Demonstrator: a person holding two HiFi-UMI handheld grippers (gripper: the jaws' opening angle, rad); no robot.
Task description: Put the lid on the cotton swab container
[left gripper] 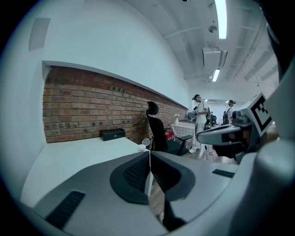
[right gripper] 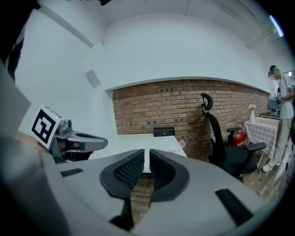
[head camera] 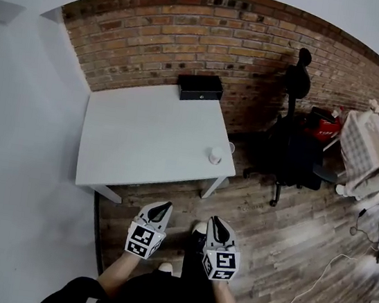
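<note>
My left gripper [head camera: 160, 210] and right gripper [head camera: 217, 224] are both closed, empty, short of the white table [head camera: 128, 139]. The cotton swab container [head camera: 214, 156] stands near the table's front right corner; its lid I can't make out. Only the left gripper view shows people [left gripper: 199, 120] past the table. Brick wall [head camera: 192, 35] behind it, wooden floor [head camera: 289, 238] below.

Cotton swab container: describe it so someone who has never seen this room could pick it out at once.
Find the white table against the brick wall. Near its right edge, toward the front corner in the head view, stands the cotton swab container. It is small, round and whitish, unlike the black box at the table's back edge.
</note>
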